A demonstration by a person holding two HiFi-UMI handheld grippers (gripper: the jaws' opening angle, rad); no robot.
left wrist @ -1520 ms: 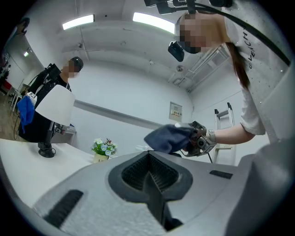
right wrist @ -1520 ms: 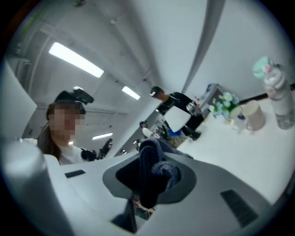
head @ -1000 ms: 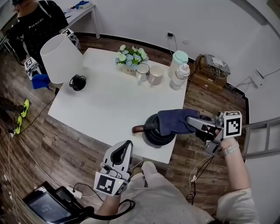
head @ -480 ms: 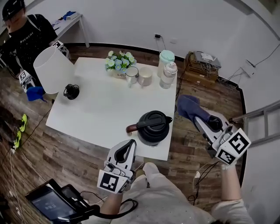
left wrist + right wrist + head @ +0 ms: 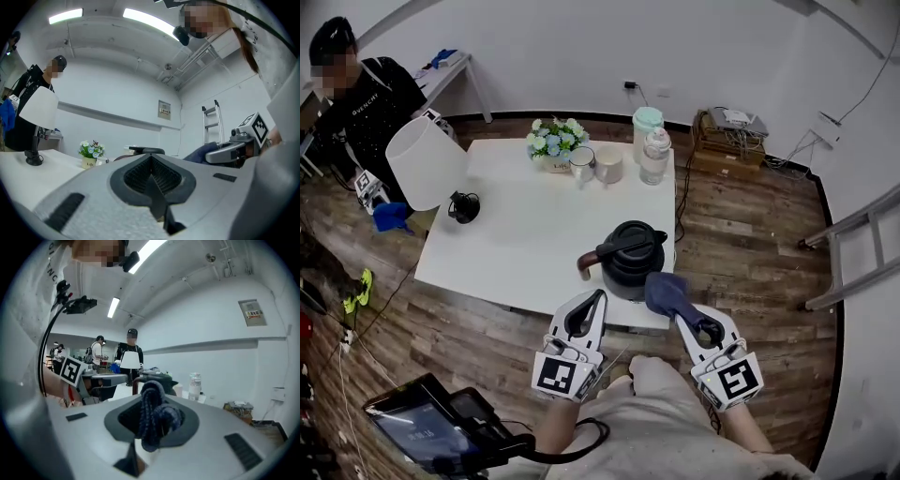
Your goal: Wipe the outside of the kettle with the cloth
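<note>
At the near right edge of the worktop [image 5: 525, 234], our right gripper [image 5: 682, 309] has its fingers clamped on the bunched cloth [image 5: 666, 292] just beside the black kettle [image 5: 630, 262], while our left gripper [image 5: 592, 305] hangs with fingers together on nothing, so we judge the wiping barely begun, with the far and left sides to do.

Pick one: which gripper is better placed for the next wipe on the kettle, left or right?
Right, probably. The right gripper is shut on the cloth, which sits right beside the kettle. The left gripper is shut on nothing, at the table edge.
</note>
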